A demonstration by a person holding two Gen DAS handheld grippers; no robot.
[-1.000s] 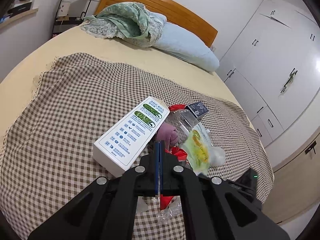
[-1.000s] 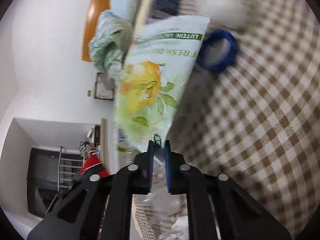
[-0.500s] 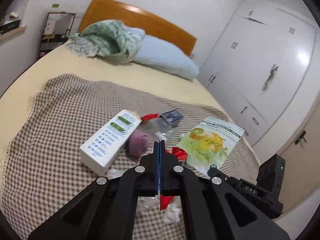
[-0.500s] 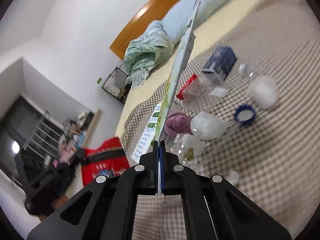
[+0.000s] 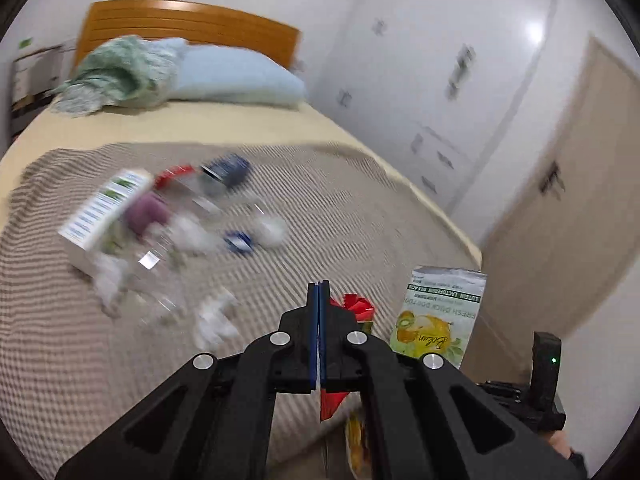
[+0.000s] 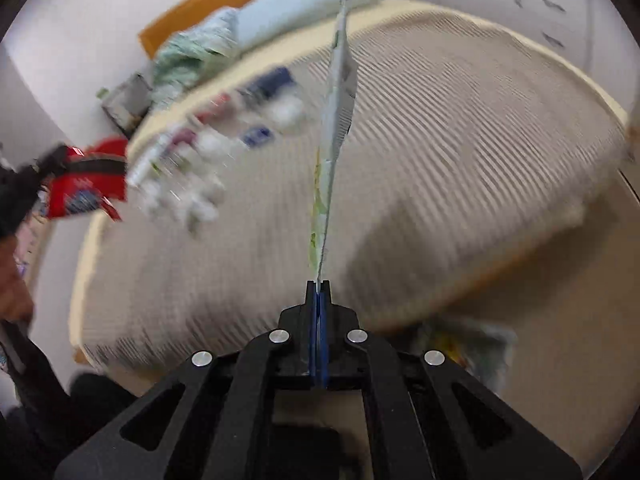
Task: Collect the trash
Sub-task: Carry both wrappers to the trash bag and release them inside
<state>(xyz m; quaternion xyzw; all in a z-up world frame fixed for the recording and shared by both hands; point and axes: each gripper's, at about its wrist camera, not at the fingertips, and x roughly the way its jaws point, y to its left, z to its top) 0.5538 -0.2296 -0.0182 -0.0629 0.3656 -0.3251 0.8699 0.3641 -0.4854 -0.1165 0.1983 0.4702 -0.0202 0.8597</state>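
- The left gripper [image 5: 319, 292] has its fingers pressed together on a crinkled red foil wrapper [image 5: 357, 306], which sticks out to the right of the blue pads and hangs below them.
- The right gripper [image 6: 319, 290] has its fingers clamped on the bottom edge of a flat white-and-green snack pouch printed with a yellow fruit [image 5: 439, 316]; in its own view the pouch [image 6: 334, 128] stands edge-on, straight up from the pads.
- In the left view that pouch hangs off the right edge of the bed, in front of a beige door [image 5: 568, 216].
- The rest of the trash lies in a blurred heap on the brown-and-white checked blanket [image 5: 340, 216], well apart from both grippers: a long white carton with green and blue print [image 5: 106, 210], a purple crumpled wad [image 5: 146, 210], a dark blue packet [image 5: 228, 168], a blue ring-shaped cap [image 5: 238, 241], white tissue balls and clear plastic.
- A pale blue pillow [image 5: 236, 76] and a bunched green lace cloth [image 5: 116, 76] sit at the wooden headboard [image 5: 188, 26].
- White wardrobe doors [image 5: 440, 72] stand beyond the bed.
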